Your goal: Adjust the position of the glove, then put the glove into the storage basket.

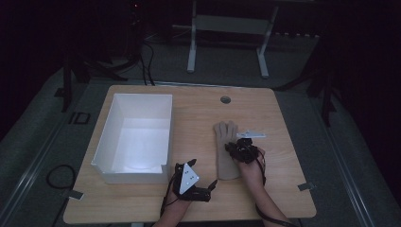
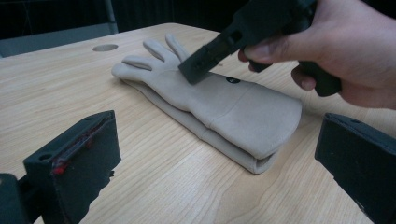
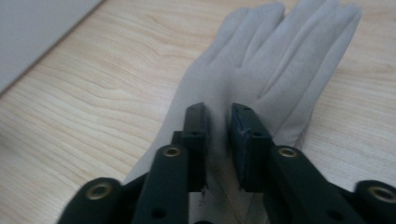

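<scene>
A beige glove (image 1: 227, 151) lies flat on the wooden table, fingers pointing away from me and cuff toward me. My right gripper (image 1: 234, 146) rests on its palm; in the right gripper view (image 3: 218, 135) the jaws stand almost together with glove (image 3: 261, 60) fabric pinched between them. From the left gripper view the glove (image 2: 224, 107) lies straight ahead, with a hand (image 2: 345, 42) pressing the right gripper (image 2: 201, 67) down on it. My left gripper (image 1: 205, 174) sits on the table just left of the cuff, open (image 2: 215, 135) wide and holding nothing.
A white open box (image 1: 108, 118) stands on the left half of the table, its wall (image 3: 37, 32) close to the glove's left. A round cable hole (image 1: 225, 100) lies near the far edge. Bare wood stretches to the right of the glove.
</scene>
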The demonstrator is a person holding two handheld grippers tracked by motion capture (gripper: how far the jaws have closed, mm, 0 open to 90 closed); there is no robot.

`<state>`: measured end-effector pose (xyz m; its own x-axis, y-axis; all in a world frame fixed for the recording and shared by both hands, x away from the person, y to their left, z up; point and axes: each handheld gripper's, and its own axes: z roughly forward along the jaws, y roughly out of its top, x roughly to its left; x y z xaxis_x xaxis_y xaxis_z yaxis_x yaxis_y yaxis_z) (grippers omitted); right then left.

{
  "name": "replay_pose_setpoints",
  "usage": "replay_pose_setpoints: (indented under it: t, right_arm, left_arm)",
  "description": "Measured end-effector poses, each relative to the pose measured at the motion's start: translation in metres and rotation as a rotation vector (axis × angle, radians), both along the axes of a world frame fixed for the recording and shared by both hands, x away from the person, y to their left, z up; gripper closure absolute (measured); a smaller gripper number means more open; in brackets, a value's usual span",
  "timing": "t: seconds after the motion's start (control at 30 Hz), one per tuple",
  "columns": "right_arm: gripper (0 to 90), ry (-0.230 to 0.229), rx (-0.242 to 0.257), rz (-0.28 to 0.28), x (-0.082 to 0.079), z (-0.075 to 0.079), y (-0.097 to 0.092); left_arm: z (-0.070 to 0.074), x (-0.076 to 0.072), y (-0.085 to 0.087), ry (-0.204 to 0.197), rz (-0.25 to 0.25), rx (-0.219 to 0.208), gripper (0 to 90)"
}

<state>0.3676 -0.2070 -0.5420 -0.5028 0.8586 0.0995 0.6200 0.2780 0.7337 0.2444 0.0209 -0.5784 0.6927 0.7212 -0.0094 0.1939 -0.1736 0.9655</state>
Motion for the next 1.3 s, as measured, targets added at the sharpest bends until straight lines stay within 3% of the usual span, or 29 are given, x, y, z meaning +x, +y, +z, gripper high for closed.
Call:
replay_pose_setpoints:
  t: [0.07, 0.1, 0.2, 0.27, 0.37, 0.4, 0.43, 0.53, 0.6, 0.63, 0.67, 0.7, 0.73, 0.77, 0.87, 0.93, 1.0, 1.03, 1.13, 1.17, 1.2, 1.23, 1.27, 1.3]
  right_arm:
    - [71.0, -0.008, 0.009, 0.006, -0.001, 0.002, -0.001]
    - [61.6, -0.025, 0.021, 0.018, -0.002, 0.007, -0.004]
    - [48.6, -0.049, 0.038, 0.032, -0.002, 0.015, -0.009]
    - [45.5, -0.056, 0.036, 0.031, -0.003, 0.018, -0.011]
    - [25.9, -0.081, 0.06, 0.042, -0.002, 0.027, -0.022]
    - [25.9, -0.081, 0.06, 0.042, -0.002, 0.027, -0.022]
    - [20.2, -0.074, 0.078, 0.075, -0.002, 0.03, -0.028]
    - [16.8, -0.085, 0.049, 0.116, -0.002, 0.034, -0.034]
    - [17.4, -0.088, 0.057, 0.126, -0.002, 0.035, -0.037]
    - [17.4, -0.096, 0.081, 0.152, 0.0, 0.037, -0.042]
    - [16.3, -0.108, 0.066, 0.164, 0.0, 0.039, -0.043]
    - [14.8, -0.119, 0.056, 0.177, 0.0, 0.04, -0.045]
    - [14.8, -0.119, 0.056, 0.177, 0.0, 0.04, -0.045]
    - [14.0, -0.144, 0.04, 0.193, 0.001, 0.043, -0.049]
    - [13.8, -0.157, 0.038, 0.19, 0.002, 0.046, -0.052]
    - [13.8, -0.138, 0.039, 0.195, 0.004, 0.049, -0.057]
    - [13.3, -0.113, 0.047, 0.185, 0.006, 0.053, -0.062]
    - [13.1, -0.113, 0.051, 0.172, 0.006, 0.053, -0.063]
    - [10.0, -0.103, 0.089, 0.168, 0.008, 0.053, -0.066]
    - [10.0, -0.096, 0.096, 0.173, 0.009, 0.051, -0.067]
    - [10.0, -0.096, 0.096, 0.173, 0.009, 0.051, -0.067]
    - [10.0, -0.094, 0.097, 0.146, 0.011, 0.049, -0.067]
    - [10.0, -0.094, 0.097, 0.146, 0.011, 0.049, -0.067]
    - [12.0, -0.072, 0.115, 0.154, 0.015, 0.046, -0.067]
  left_arm:
    - [0.0, 0.0, 0.0, 0.0, 0.001, 0.0, 0.3]
    - [0.0, 0.0, 0.0, 0.0, 0.001, 0.001, 0.2]
    - [0.0, 0.0, 0.0, 0.001, 0.003, 0.004, 0.2]
    - [0.0, 0.0, -0.001, 0.001, 0.01, 0.004, 0.2]
    - [0.0, 0.001, -0.002, 0.002, 0.004, 0.0, 0.2]
    - [0.0, 0.001, -0.002, 0.002, 0.004, 0.0, 0.2]
    - [0.0, 0.001, -0.002, 0.008, -0.008, -0.003, 0.2]
    - [0.0, 0.003, -0.003, 0.021, -0.026, -0.014, 0.2]
    - [0.0, 0.005, -0.004, 0.031, -0.046, -0.027, 0.2]
    - [0.001, 0.009, -0.006, 0.061, -0.079, -0.041, 0.2]
    - [0.001, 0.009, -0.006, 0.061, -0.079, -0.041, 0.2]
    - [0.002, 0.012, -0.009, 0.075, -0.101, -0.003, 0.2]
    - [0.002, 0.012, -0.009, 0.075, -0.101, -0.003, 0.2]
    - [0.003, 0.012, -0.013, 0.049, -0.119, 0.026, 0.2]
    - [0.006, 0.014, -0.016, 0.03, -0.137, 0.061, 0.2]
    - [0.011, 0.015, -0.019, 0.017, -0.145, 0.069, 0.2]
    - [0.014, 0.018, -0.024, 0.033, -0.165, 0.065, 0.2]
    - [0.017, 0.019, -0.031, 0.033, -0.181, 0.104, 0.2]
    - [0.017, 0.02, -0.038, 0.038, -0.208, 0.124, 0.2]
    - [0.018, 0.022, -0.045, 0.045, -0.223, 0.188, 0.3]
    - [0.018, 0.022, -0.045, 0.045, -0.223, 0.188, 0.2]
    - [0.017, 0.023, -0.049, 0.045, -0.289, 0.214, 0.2]
    - [0.017, 0.023, -0.049, 0.045, -0.289, 0.214, 0.2]
    - [0.017, 0.025, -0.056, 0.049, -0.318, 0.251, 0.3]
